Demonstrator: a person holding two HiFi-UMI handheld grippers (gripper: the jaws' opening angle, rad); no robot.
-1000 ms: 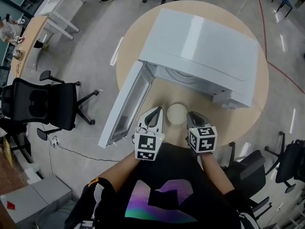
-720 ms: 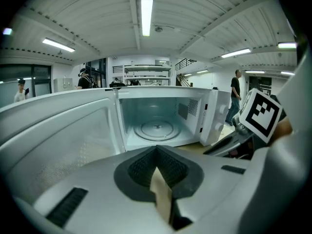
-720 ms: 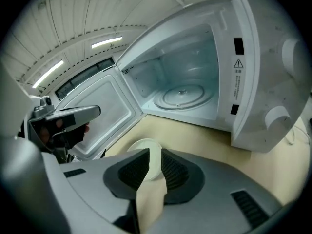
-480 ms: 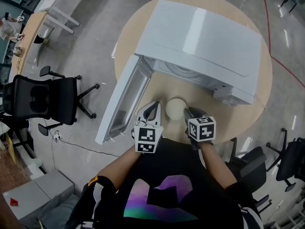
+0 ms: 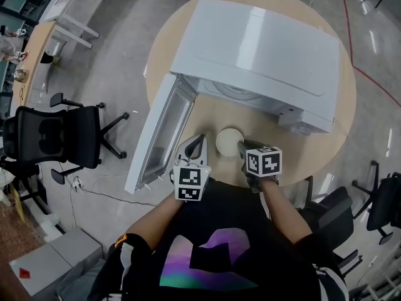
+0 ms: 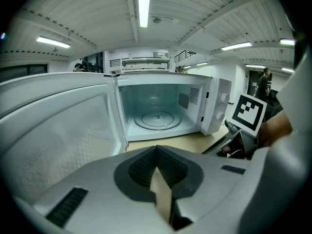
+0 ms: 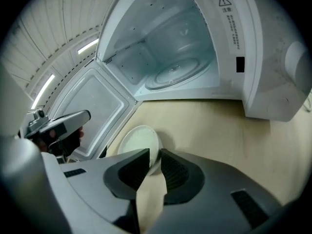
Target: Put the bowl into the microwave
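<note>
White bowl (image 5: 229, 142) sits at frame centre on the table (image 5: 316, 148), before the open microwave (image 5: 263, 55). Your right gripper (image 5: 241, 147) has just moved in, jaws narrow on its rim; left gripper (image 5: 198, 142) pinched empty. Lift comes next.

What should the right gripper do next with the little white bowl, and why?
Probably squeeze shut on the rim. The right gripper has one jaw inside the round white bowl and one outside, but I cannot tell whether they pinch it yet. The bowl sits on the tan table, and the white microwave stands open ahead, so a firm hold should come before lifting.
</note>
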